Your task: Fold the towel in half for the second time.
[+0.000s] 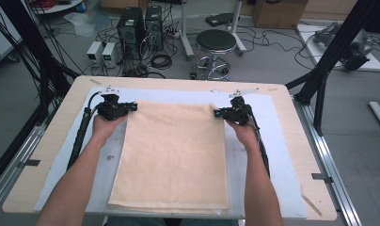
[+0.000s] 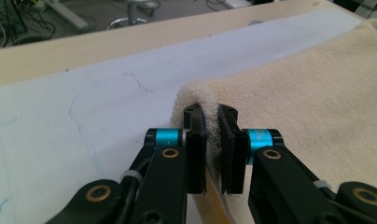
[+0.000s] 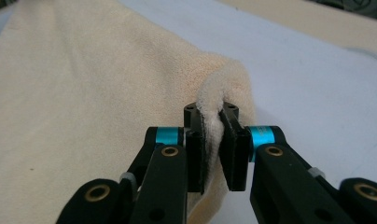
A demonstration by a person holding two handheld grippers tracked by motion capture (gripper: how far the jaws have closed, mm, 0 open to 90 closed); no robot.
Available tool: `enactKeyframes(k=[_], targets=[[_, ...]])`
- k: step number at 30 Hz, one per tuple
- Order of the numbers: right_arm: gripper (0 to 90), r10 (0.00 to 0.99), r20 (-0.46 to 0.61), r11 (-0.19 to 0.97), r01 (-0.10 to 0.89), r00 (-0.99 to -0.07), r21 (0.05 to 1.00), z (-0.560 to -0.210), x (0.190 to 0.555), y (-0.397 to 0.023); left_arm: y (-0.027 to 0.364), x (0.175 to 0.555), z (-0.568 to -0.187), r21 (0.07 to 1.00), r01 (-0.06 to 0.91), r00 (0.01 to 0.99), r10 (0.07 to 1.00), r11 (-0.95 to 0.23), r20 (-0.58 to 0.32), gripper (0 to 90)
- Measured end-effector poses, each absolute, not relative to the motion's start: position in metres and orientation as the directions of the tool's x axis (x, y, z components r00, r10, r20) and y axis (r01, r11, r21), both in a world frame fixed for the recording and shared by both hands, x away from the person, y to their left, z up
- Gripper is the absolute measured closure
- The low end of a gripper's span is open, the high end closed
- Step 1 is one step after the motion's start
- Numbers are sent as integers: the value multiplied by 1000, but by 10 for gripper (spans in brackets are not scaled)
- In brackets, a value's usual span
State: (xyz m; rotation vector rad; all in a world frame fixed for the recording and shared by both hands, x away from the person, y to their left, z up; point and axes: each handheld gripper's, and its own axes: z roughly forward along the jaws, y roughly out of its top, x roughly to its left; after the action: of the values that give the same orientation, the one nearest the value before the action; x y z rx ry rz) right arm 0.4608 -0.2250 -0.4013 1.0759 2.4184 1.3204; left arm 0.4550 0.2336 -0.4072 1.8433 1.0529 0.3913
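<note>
A cream towel (image 1: pixel 171 150) lies spread flat on a white sheet on the table, its long side running away from me. My left gripper (image 1: pixel 133 107) pinches the towel's far left corner (image 2: pixel 196 95), lifted a little off the sheet; in the left gripper view the black jaws are shut on a fold of cloth (image 2: pixel 213 140). At the far right corner, my right gripper (image 1: pixel 217 113) is shut on the towel (image 3: pixel 107 93) too, with a ridge of cloth (image 3: pixel 213 116) squeezed between its jaws. A hand holds each gripper.
The white sheet (image 1: pixel 268 122) covers most of the wooden tabletop (image 1: pixel 66 113). Beyond the far edge stand a round stool (image 1: pixel 215 42), computer towers (image 1: pixel 131 28) and loose cables. A black frame leg (image 1: pixel 329 56) rises at the right; bare sheet lies either side of the towel.
</note>
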Motion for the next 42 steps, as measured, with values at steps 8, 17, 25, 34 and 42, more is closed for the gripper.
enactKeyframes(k=[8, 17, 25, 34, 42], targets=[[579, 801, 138, 307, 597, -583, 741, -418, 469, -232, 233, 464, -428, 793, 573, 517, 842, -207, -154, 588], [564, 815, 169, 292, 644, -555, 707, -438, 475, -220, 227, 470, -443, 773, 606, 496, 850, -190, -179, 593], [843, 754, 233, 286, 626, -614, 725, -437, 475, -220, 232, 470, -443, 780, 590, 552, 809, -207, -203, 833], [849, 696, 228, 289, 556, -681, 779, -416, 470, -232, 239, 463, -422, 841, 498, 629, 756, -211, -183, 839], [848, 627, 255, 269, 511, -736, 816, -401, 462, -241, 250, 453, -403, 871, 439, 685, 709, -220, -166, 839]])
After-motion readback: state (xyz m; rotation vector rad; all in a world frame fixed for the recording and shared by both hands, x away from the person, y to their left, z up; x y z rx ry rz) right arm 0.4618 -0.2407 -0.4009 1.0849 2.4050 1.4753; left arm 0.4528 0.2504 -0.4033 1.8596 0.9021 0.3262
